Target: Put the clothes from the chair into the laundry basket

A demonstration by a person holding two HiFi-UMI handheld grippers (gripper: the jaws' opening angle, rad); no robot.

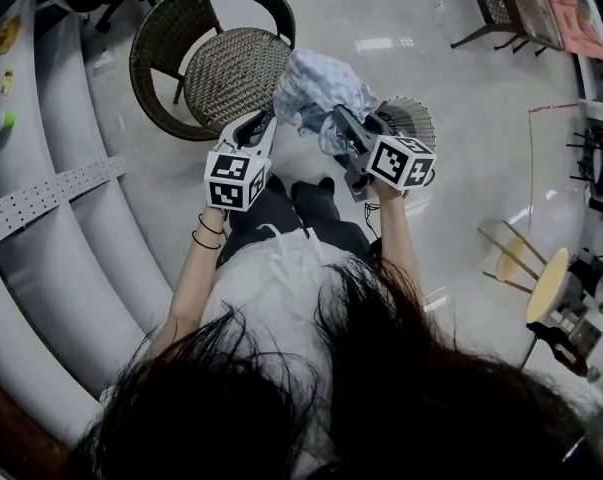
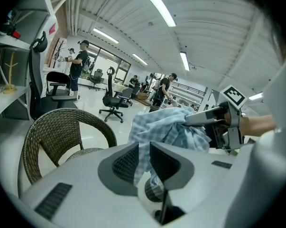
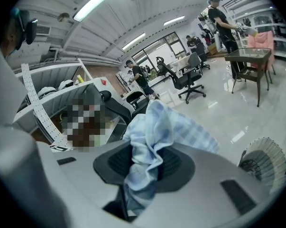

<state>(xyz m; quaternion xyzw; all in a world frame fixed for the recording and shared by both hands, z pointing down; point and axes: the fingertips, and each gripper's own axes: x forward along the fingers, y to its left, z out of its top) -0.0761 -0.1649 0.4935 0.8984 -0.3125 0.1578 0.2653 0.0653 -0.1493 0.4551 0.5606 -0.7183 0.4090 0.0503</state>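
Note:
A crumpled blue-checked shirt [image 1: 316,93] hangs in the air between both grippers, just right of the brown wicker chair [image 1: 216,63], whose seat is bare. My left gripper [image 1: 258,126] is shut on the shirt's left side; in the left gripper view the cloth [image 2: 166,127] runs down between the pads. My right gripper [image 1: 343,123] is shut on its right side, with a fold of cloth [image 3: 150,137] pinched between its jaws. The round wicker laundry basket [image 1: 413,118] stands on the floor to the right, partly hidden behind the right gripper, and shows as the basket [image 3: 266,163] at the right gripper view's edge.
Curved grey shelving [image 1: 41,168] runs along the left. A wooden stool [image 1: 536,278] stands at the right. Office chairs [image 2: 115,99], a dark table [image 3: 247,56] and several people are farther off across the shiny floor. The person's legs [image 1: 301,208] are below the grippers.

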